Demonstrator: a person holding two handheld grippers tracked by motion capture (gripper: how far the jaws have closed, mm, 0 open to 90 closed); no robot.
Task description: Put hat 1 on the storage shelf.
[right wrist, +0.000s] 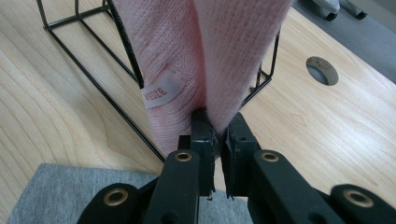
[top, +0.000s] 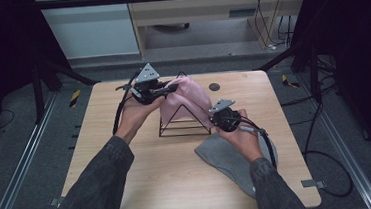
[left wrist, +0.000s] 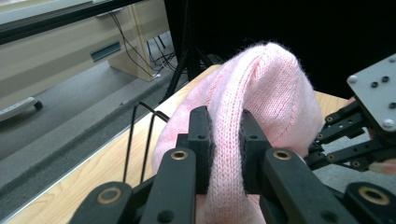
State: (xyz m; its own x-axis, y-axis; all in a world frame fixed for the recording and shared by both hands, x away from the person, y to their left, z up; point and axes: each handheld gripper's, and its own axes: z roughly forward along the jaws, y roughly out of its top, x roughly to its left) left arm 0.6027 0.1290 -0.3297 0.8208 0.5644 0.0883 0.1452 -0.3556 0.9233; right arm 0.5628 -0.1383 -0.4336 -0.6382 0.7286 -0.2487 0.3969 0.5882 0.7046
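Observation:
A pink knitted hat (top: 189, 99) hangs over a black wire rack (top: 184, 122) at the middle of the table. My left gripper (top: 170, 89) is shut on a fold of the hat's upper left side; in the left gripper view the pink knit (left wrist: 254, 93) is pinched between the black pads. My right gripper (top: 213, 118) is shut on the hat's lower right edge. In the right gripper view that edge (right wrist: 233, 56) runs down into the closed jaws, a white label (right wrist: 161, 91) beside them, with the rack's wires (right wrist: 93, 79) behind.
A grey cloth (top: 233, 158) lies flat on the wooden table (top: 129, 179) under my right hand. A round cable hole (top: 214, 87) sits near the far edge. Black frame posts and cables stand around the table.

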